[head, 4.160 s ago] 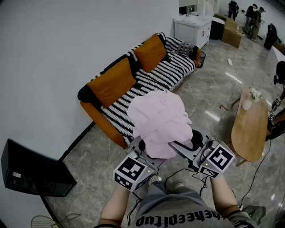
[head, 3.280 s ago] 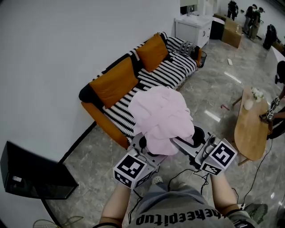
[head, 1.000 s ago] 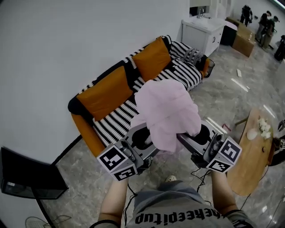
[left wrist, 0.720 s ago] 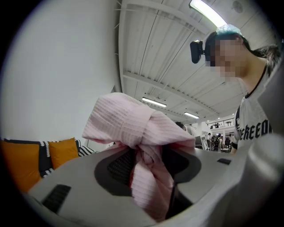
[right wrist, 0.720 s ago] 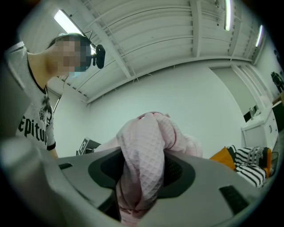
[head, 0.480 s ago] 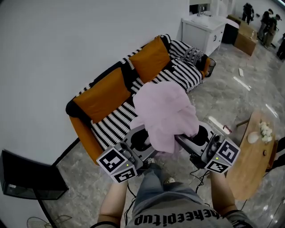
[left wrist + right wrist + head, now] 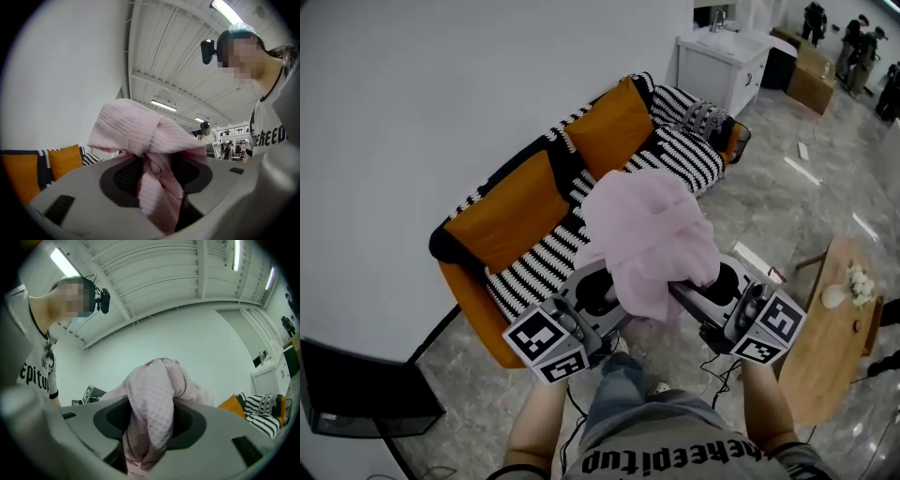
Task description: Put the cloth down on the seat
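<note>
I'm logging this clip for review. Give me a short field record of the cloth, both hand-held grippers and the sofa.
cloth: pink, bunched, held in the air
left hand-held gripper: shut on cloth
right hand-held gripper: shut on cloth
sofa: striped seat, orange cushions, against the wall
cloth on seat: not yet

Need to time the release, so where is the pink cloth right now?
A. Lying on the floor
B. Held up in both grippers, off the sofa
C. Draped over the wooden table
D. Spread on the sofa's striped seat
B: the pink cloth is bunched up in front of the person, clamped in both the left gripper and the right gripper, and none of it rests on the striped seat.
</note>
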Demonstrator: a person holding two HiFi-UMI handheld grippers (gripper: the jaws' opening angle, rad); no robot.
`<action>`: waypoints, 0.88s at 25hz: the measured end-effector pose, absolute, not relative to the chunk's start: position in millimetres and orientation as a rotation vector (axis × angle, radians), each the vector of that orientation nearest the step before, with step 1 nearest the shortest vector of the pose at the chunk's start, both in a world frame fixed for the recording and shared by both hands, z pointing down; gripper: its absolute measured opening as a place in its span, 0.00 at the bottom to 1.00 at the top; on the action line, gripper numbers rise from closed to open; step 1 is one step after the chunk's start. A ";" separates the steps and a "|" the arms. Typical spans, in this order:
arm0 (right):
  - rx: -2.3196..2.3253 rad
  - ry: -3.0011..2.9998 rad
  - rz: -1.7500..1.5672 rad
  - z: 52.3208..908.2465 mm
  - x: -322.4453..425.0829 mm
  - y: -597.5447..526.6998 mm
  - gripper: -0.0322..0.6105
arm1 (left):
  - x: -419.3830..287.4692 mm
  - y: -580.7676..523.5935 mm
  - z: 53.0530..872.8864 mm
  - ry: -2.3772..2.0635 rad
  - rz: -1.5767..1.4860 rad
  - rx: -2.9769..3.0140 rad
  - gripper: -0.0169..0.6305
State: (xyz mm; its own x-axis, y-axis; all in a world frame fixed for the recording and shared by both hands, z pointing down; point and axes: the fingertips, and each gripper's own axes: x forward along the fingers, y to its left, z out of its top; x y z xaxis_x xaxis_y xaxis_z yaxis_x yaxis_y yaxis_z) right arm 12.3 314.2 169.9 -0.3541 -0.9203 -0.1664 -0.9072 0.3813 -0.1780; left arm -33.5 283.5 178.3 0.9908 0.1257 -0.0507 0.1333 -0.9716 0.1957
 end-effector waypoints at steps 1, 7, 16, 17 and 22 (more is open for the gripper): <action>-1.623 2.401 -0.077 169.7 12.3 312.8 0.36 | -33.5 282.1 177.8 0.195 -0.052 2.939 0.37; -1.657 2.385 -0.090 171.9 29.3 229.8 0.36 | -15.8 198.3 179.8 0.227 -0.044 2.933 0.37; -1.689 2.370 -0.085 172.1 34.9 153.6 0.36 | -9.4 121.3 180.3 0.250 -0.039 2.925 0.37; -1.693 2.367 -0.086 173.2 34.6 146.6 0.36 | -9.6 114.1 181.2 0.254 -0.036 2.925 0.37; -1.727 2.340 -0.088 175.0 35.1 118.2 0.36 | -8.4 84.5 182.4 0.283 -0.032 2.923 0.37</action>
State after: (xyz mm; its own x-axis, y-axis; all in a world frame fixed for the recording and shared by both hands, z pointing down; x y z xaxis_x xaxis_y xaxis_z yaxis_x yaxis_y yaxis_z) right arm 35.1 118.2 175.0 -0.2782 -0.9488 -0.1497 -0.9349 0.3033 -0.1843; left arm -8.4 84.5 182.4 0.9814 0.1873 -0.0411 0.1918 -0.9608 0.2005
